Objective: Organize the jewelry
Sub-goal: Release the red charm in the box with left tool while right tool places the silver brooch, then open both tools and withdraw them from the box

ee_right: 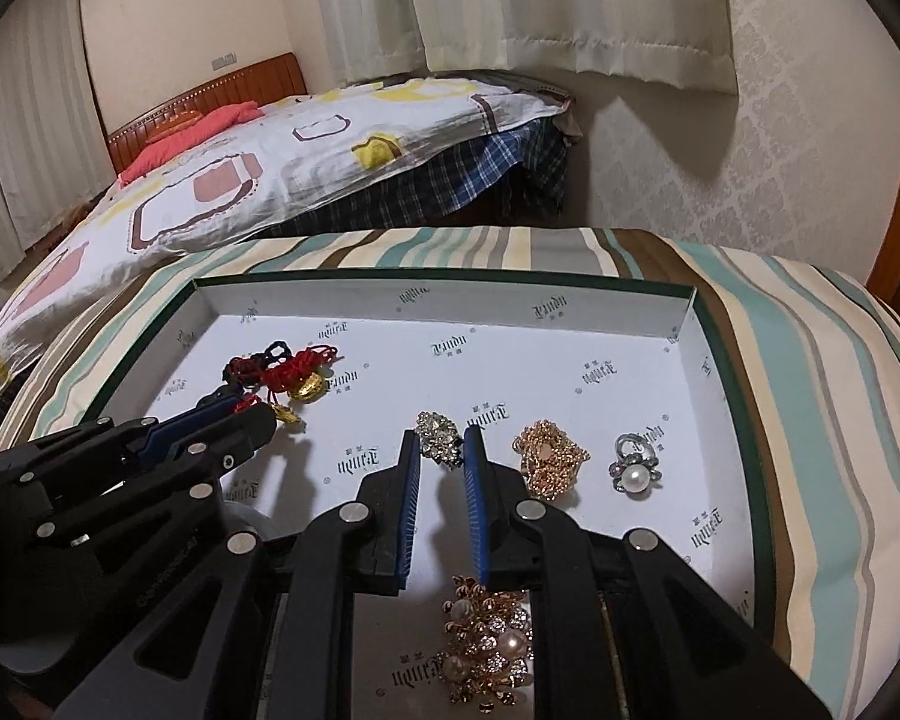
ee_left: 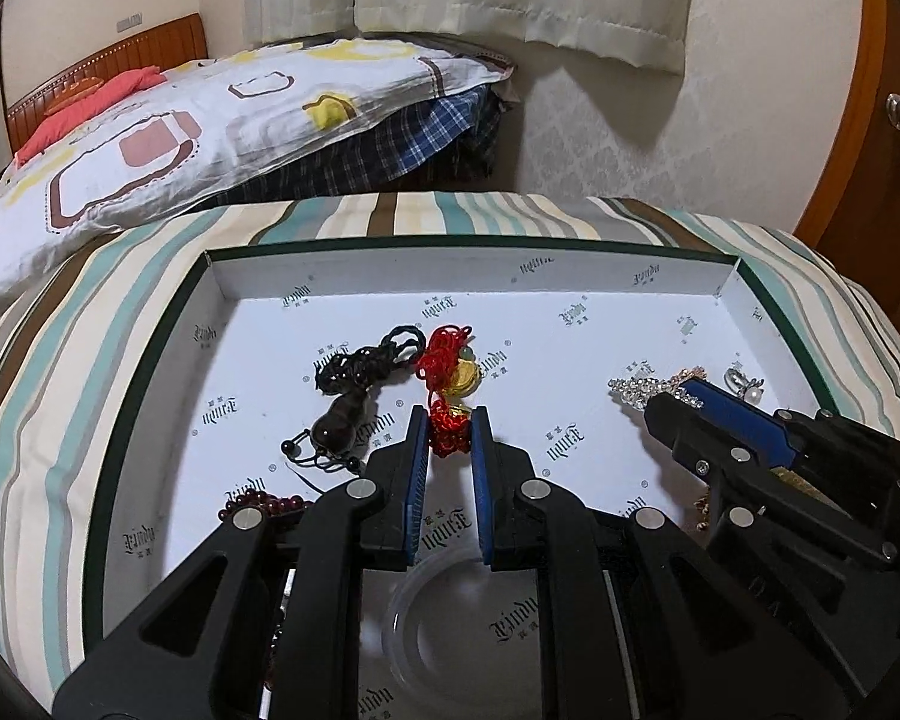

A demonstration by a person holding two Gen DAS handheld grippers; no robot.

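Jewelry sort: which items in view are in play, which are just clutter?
In play: red cord charm, black cord pendant, rhinestone brooch, gold chain, pearl ring, pearl cluster brooch, box lid tray.
Clutter: quilt, curtain.

Both fisheye views were evenly lit by warm indoor light from above, fairly bright on the white box lid (ee_left: 630,300) and dimmer toward the far bed (ee_left: 150,138). Soft shadows fell just beside the left tongs (ee_left: 450,420) and the right tongs (ee_right: 441,441). Straight edges bowed strongly near the frame rims, and black vignetting filled the corners. Focus was crisp ahead of the tongs; the arms nearest the lens looked slightly soft.
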